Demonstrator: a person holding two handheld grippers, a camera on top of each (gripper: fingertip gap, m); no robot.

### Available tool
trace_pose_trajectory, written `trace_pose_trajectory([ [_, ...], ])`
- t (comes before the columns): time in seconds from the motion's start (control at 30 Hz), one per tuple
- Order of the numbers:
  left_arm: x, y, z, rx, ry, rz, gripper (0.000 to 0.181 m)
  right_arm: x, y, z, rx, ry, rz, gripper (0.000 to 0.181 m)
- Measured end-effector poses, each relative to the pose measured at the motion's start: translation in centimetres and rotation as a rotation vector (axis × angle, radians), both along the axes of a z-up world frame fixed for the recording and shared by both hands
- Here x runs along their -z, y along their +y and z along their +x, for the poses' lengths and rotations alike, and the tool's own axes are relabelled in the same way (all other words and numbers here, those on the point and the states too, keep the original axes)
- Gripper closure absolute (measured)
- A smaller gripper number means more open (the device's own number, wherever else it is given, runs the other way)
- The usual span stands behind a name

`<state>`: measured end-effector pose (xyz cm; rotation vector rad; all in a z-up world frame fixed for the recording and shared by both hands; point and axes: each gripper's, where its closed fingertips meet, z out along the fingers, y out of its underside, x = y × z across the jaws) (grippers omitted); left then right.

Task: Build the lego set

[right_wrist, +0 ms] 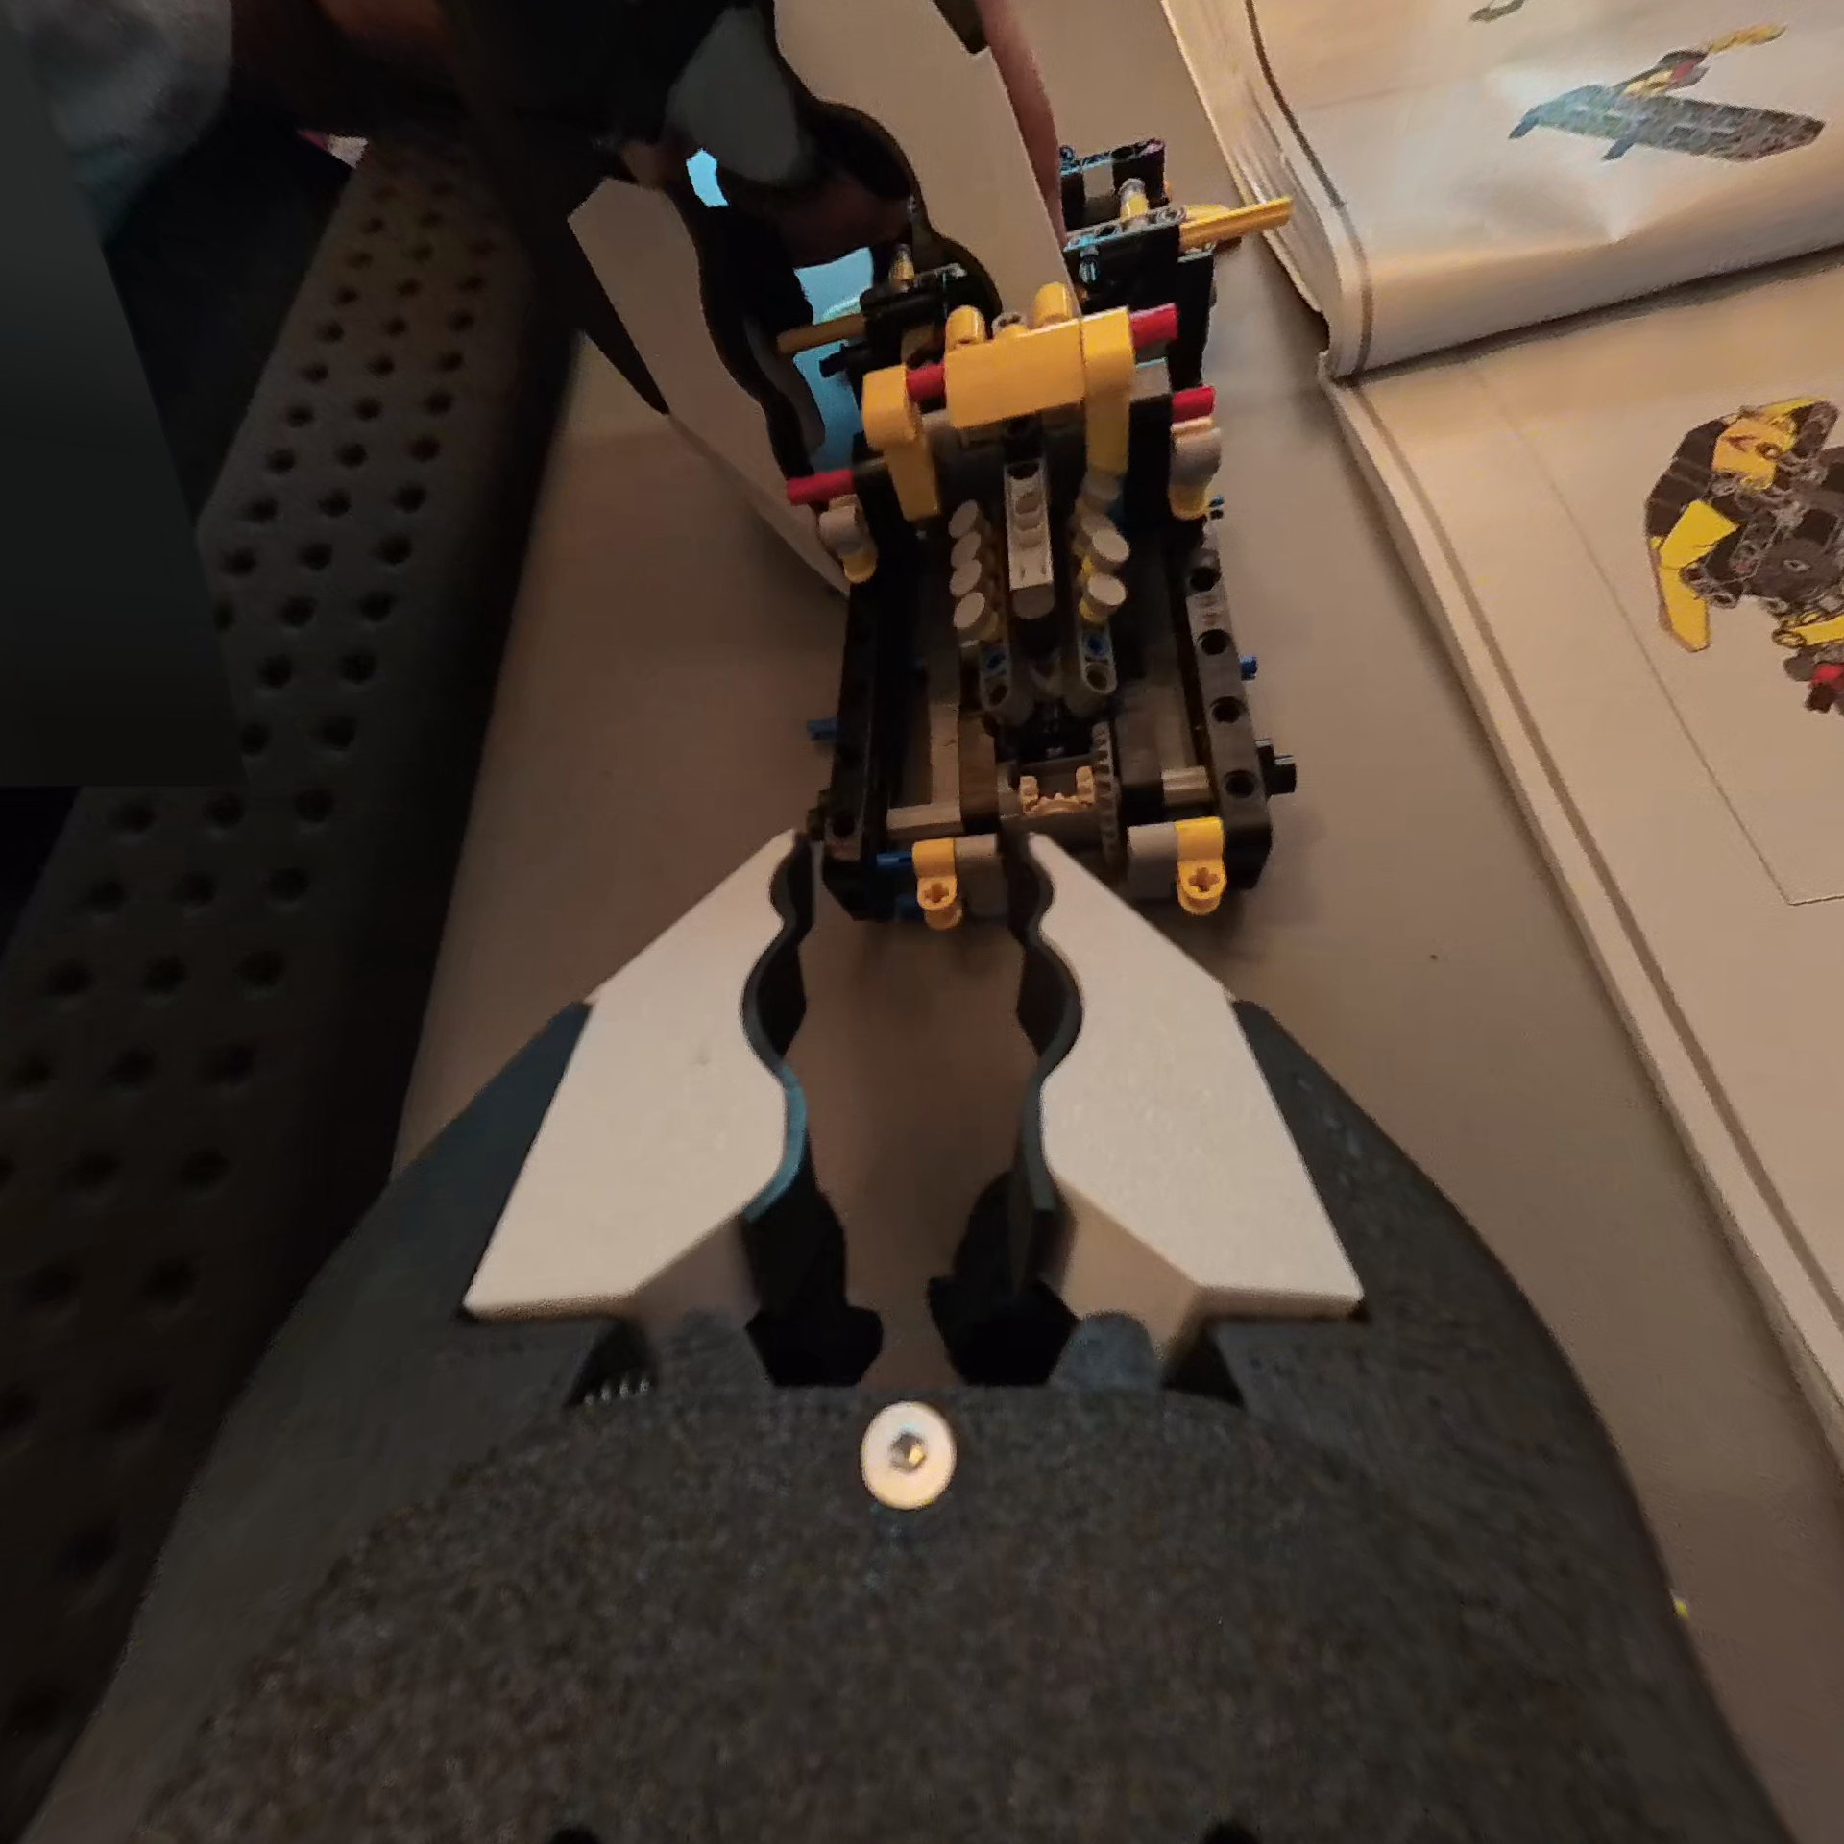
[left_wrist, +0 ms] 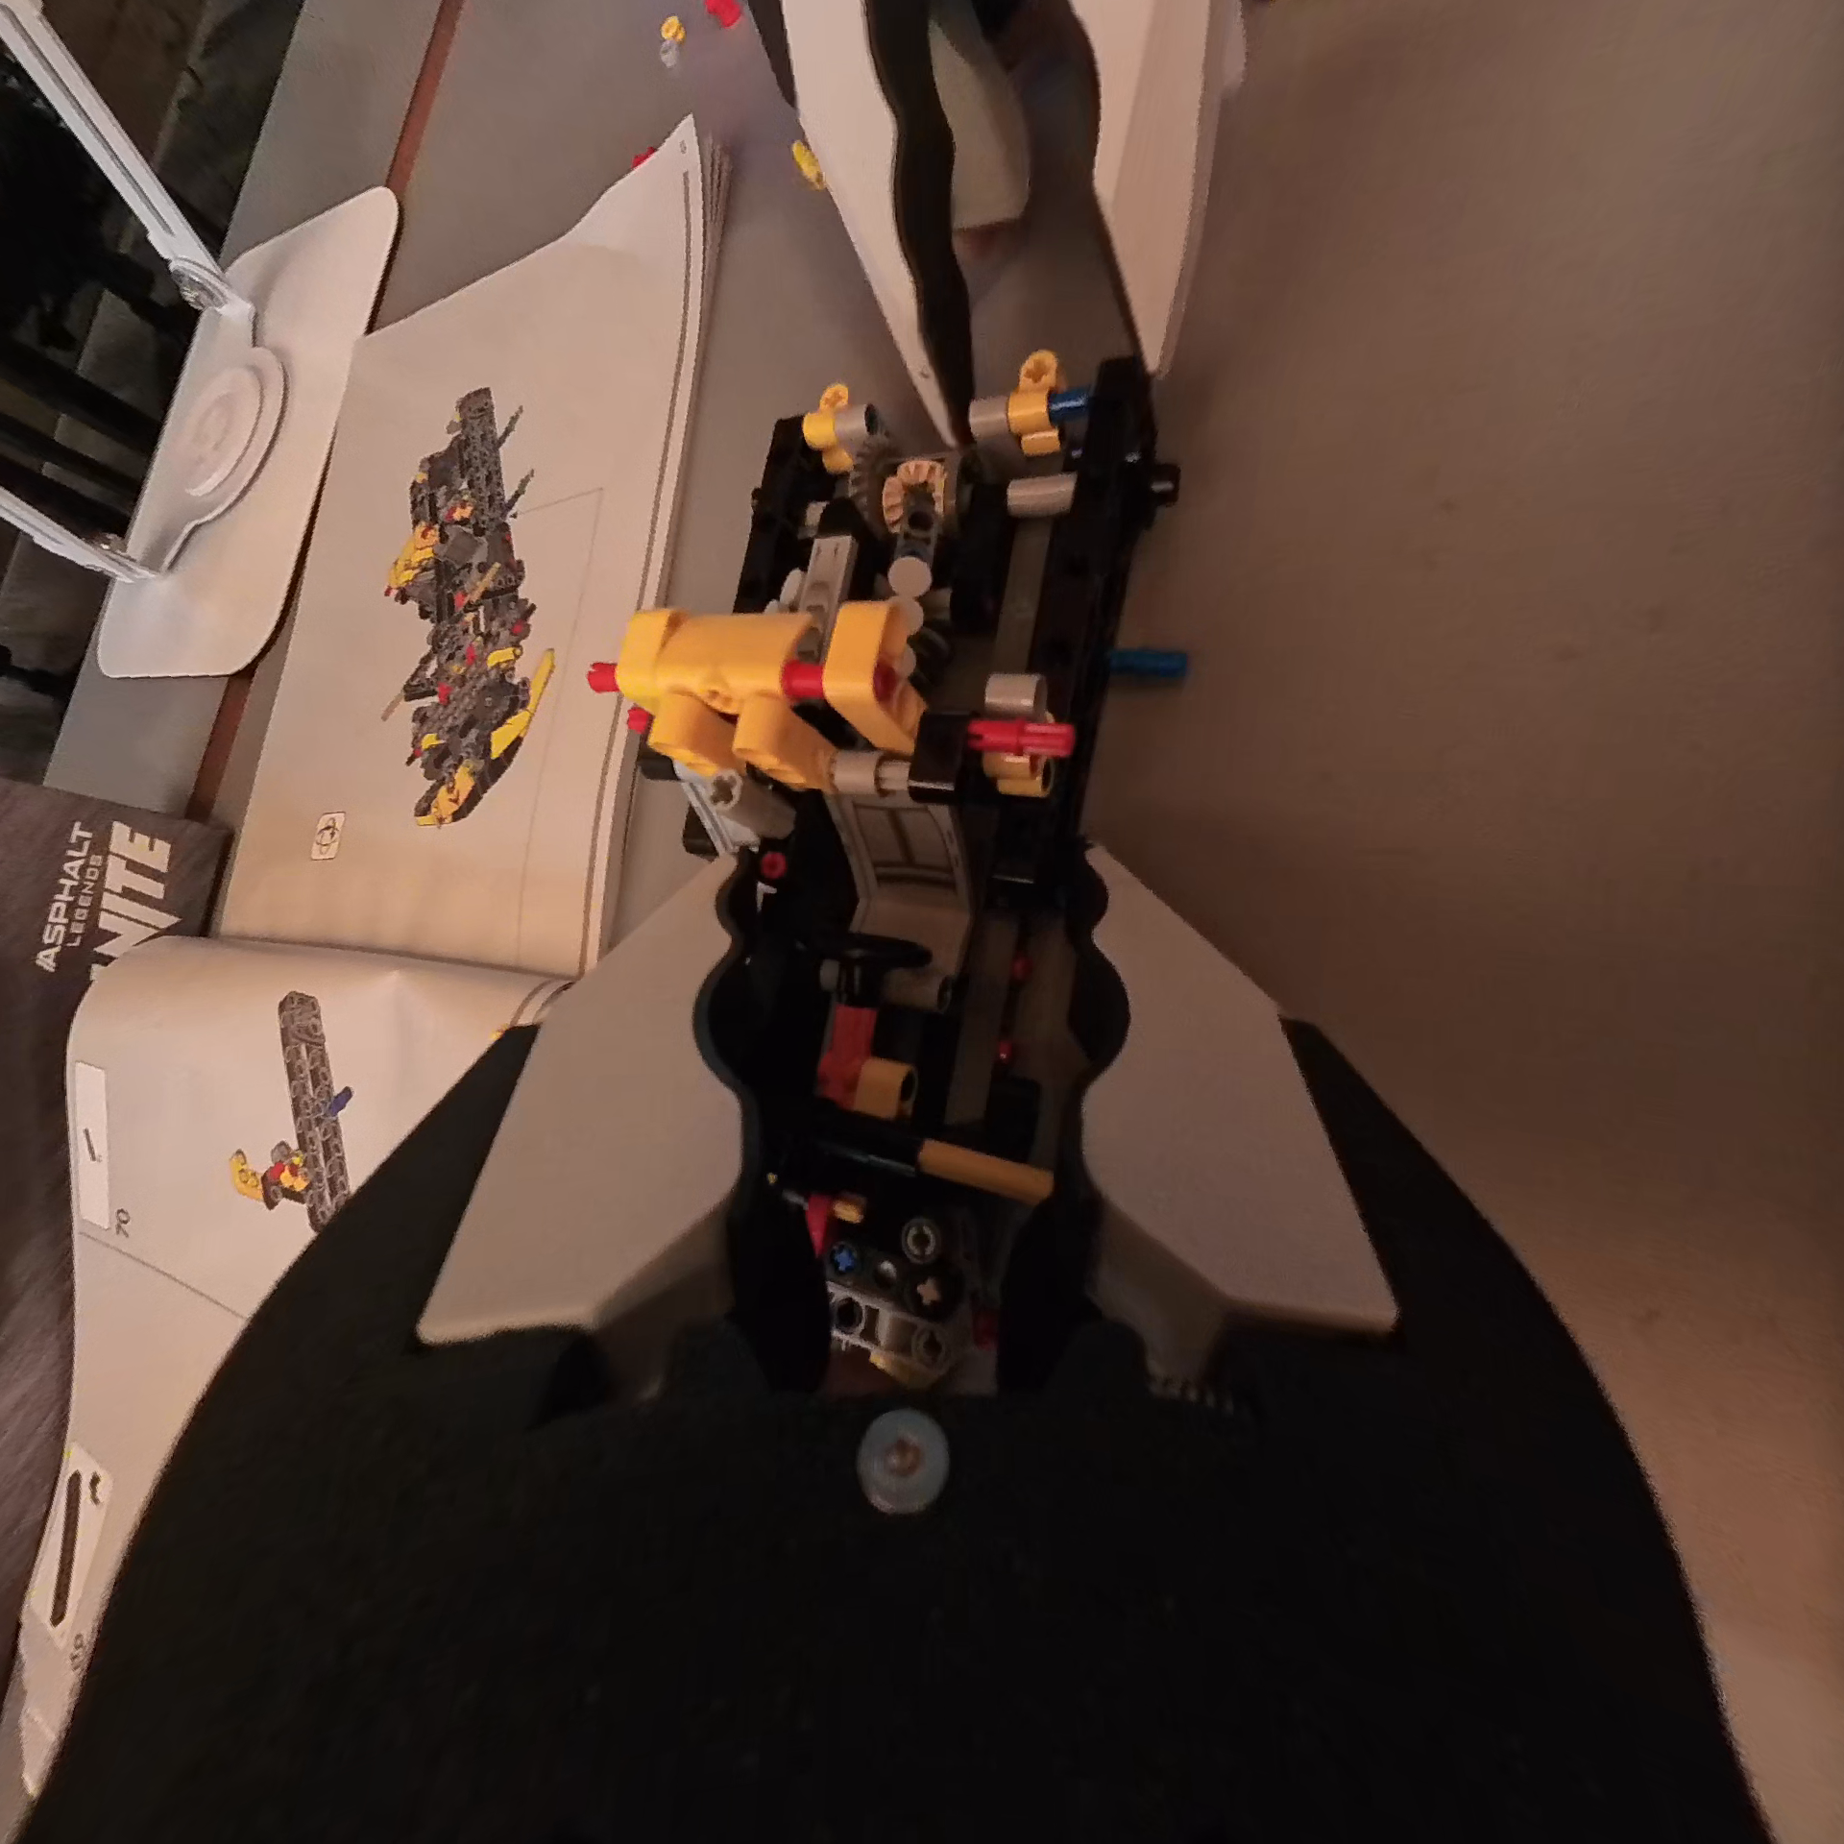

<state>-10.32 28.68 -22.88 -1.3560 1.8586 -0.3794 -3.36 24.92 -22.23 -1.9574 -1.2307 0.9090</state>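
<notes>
On the grey tabletop (right_wrist: 1397,998) lies the half-built black, grey and yellow lego chassis (left_wrist: 928,698), its long axis running straight from one of my grippers to the other. My left gripper (left_wrist: 903,878) is clamped around one end, the chassis sides pinched between its white fingers (left_wrist: 639,1098). The far end, with two yellow connectors and a tan gear, points at my right gripper (right_wrist: 913,858). That one is spread apart, and its fingertips sit at the chassis end around a yellow connector; I cannot tell whether they touch it. A yellow block (right_wrist: 1013,374) rises mid-chassis. The open white instruction booklet (left_wrist: 479,619) lies beside the model.
</notes>
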Motion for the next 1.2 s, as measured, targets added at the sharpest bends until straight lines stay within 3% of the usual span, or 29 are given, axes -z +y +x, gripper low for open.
trace_pose_trajectory([
  [0.13,0.0,0.0,0.0,0.001,-0.001,0.004,0.119,-1.6,1.8,0.4,0.108,0.091,0.0,0.137],
  [0.23,0.0,0.0,0.0,0.0,-0.002,0.005,0.119,-0.3,1.4,0.3,0.143,-0.032,-0.116,0.15],
  [0.47,0.0,0.0,0.0,0.0,-0.002,0.004,0.119,0.3,1.2,0.2,0.143,-0.108,-0.058,0.169],
  [0.8,-0.1,-0.1,0.1,0.002,-0.002,0.002,0.119,0.3,1.1,0.4,0.135,-0.1,-0.052,0.168],
  [0.97,-0.1,-0.1,0.1,0.001,-0.003,0.003,0.119,-1.0,0.2,-0.1,0.066,-0.034,0.002,0.139],
  [1.07,-0.1,-0.1,0.1,0.001,-0.003,0.003,0.119,-0.1,-0.4,-0.3,0.034,-0.121,0.082,0.127],
  [1.2,0.0,-0.1,0.1,0.0,-0.003,0.006,0.119,1.6,0.1,0.4,0.045,-0.252,0.142,0.145],
])
